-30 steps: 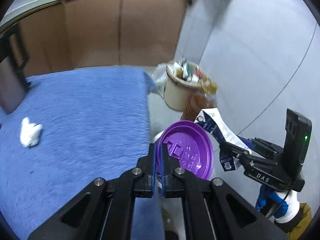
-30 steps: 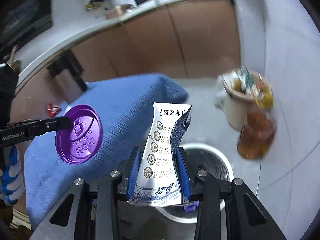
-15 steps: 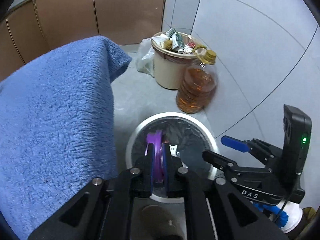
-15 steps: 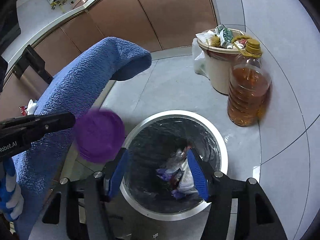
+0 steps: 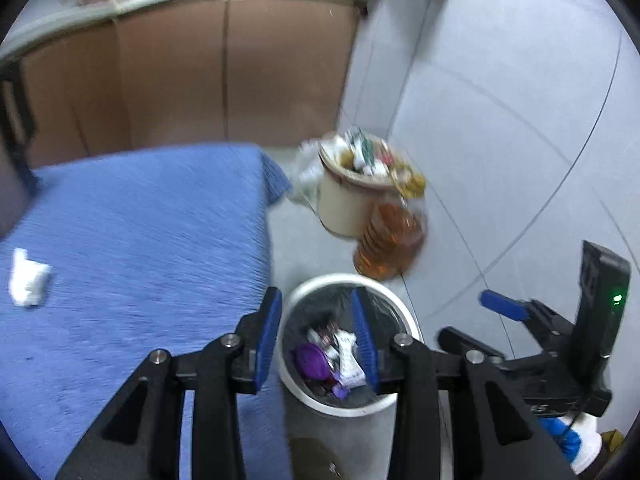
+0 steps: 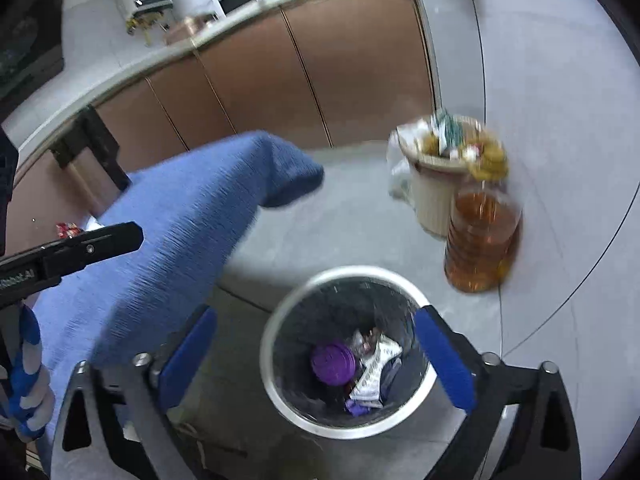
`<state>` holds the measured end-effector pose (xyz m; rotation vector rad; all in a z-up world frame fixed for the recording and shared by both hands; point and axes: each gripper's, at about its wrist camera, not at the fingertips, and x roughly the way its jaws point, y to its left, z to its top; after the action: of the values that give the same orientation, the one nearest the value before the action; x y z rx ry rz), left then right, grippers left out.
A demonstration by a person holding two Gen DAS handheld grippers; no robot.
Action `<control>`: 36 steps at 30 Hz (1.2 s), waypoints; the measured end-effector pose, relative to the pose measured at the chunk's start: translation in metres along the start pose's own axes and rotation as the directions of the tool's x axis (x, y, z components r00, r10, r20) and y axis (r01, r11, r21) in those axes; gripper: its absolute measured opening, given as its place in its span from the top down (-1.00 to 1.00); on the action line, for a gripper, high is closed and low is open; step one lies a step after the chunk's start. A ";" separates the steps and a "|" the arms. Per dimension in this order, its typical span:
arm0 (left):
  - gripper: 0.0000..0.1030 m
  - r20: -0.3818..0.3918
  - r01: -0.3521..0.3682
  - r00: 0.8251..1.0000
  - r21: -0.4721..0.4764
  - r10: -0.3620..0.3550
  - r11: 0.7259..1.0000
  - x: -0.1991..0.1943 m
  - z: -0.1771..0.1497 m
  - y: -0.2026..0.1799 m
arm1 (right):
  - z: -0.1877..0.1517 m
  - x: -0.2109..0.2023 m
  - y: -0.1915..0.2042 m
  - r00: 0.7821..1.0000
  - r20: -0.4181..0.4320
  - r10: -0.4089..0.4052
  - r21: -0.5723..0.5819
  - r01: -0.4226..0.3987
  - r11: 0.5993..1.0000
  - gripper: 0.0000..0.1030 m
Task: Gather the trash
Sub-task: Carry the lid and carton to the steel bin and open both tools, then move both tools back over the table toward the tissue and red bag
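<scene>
Left gripper [image 5: 318, 332]: fingers apart, nothing between them, held over the round bin [image 5: 298, 390] at lower centre of its view. Right gripper [image 6: 316, 356]: fingers spread wide, nothing held, also above the bin [image 6: 272, 376], which sits lower centre in that view.

Inside the bin: purple lid [image 6: 333, 364] lying flat at the left, milk carton [image 6: 374, 372] crumpled just beside it on the right, on the black liner. Both visible from the left wrist too: lid [image 5: 312, 361], carton [image 5: 349, 358].

1 white crumpled tissue [image 5: 27, 282] lies on the blue cloth [image 5: 140, 248], far left of frame. A small red wrapper [image 6: 68, 230] shows at the left edge, right view.

Behind the bin: beige overfull bucket [image 5: 348, 200], oil bottle [image 6: 482, 240] touching it.
</scene>
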<state>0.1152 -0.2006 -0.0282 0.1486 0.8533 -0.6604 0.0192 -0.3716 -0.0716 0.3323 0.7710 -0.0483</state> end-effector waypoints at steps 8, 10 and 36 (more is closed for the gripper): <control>0.33 0.217 -0.163 0.963 -0.015 0.162 0.987 -0.095 -0.016 0.022 | 0.019 -0.063 0.054 0.988 0.154 0.031 -0.029 -0.027 0.999 -1.00; 0.33 0.246 -0.178 0.952 -0.027 0.180 0.984 -0.112 -0.020 0.028 | 0.021 -0.074 0.068 0.983 0.176 0.057 -0.038 -0.051 0.998 -1.00; -0.10 0.438 -0.364 0.788 -0.235 0.433 0.901 -0.281 -0.111 0.127 | 0.017 -0.139 0.233 0.949 0.303 0.088 -0.271 -0.003 0.963 -1.00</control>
<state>-0.0147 0.0768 0.0892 0.0311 0.3583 -0.2113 -0.0310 -0.1666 0.1001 0.0797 0.4464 0.0469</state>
